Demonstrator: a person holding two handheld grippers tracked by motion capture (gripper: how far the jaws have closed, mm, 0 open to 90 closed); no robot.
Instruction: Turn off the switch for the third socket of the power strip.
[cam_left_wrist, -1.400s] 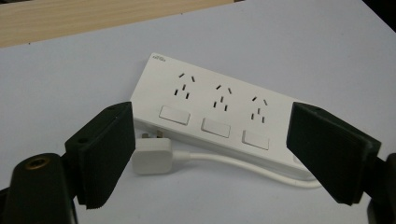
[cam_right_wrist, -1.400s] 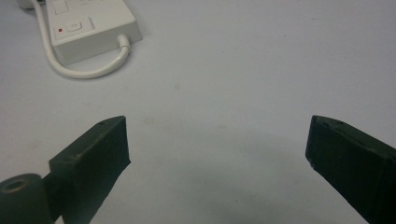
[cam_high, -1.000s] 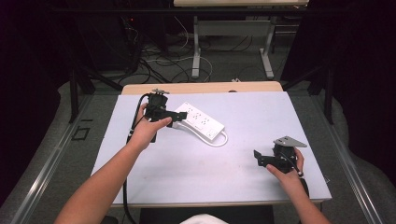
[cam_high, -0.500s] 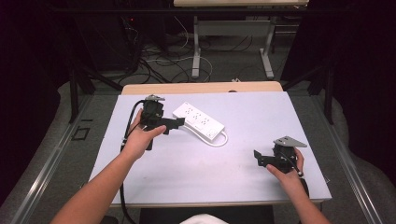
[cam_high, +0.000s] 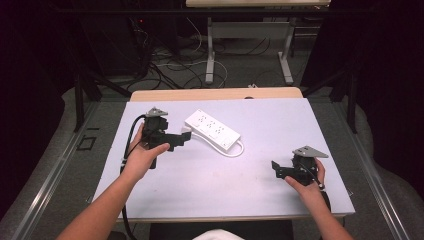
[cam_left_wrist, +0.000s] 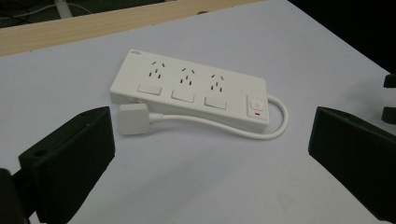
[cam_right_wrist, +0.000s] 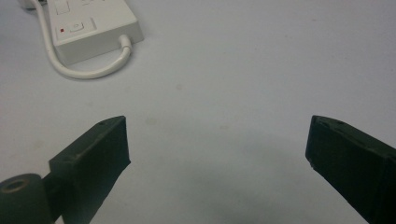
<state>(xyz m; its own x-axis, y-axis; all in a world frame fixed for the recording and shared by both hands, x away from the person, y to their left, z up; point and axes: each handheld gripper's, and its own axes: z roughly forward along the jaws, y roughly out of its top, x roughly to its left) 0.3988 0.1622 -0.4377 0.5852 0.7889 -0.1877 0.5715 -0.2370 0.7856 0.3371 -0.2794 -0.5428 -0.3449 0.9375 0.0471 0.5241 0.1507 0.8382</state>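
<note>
Power strip (cam_left_wrist: 196, 88), plug (cam_left_wrist: 133, 119) beside left gripper (cam_left_wrist: 210, 154), table (cam_high: 270, 125)

- A white power strip (cam_high: 212, 132) lies at an angle on the pale tabletop (cam_high: 260, 125), serving as the scene's centre; its short white cable (cam_high: 235, 151) loops out from its near end.
- The left hand-held gripper (cam_high: 184, 138), held in the person's left hand (cam_high: 142, 156), sits just left of the power strip, jaws pointing toward it and close by its left end.
- The right hand-held gripper (cam_high: 275, 169), gripped in the right hand (cam_high: 306, 181), rests well apart from the power strip, to its right and nearer the person, jaws facing left.
- Beyond the power strip, a wooden strip (cam_high: 215, 93) edges the tabletop; cables (cam_high: 170, 65) lie on the floor (cam_high: 250, 65) behind.
</note>
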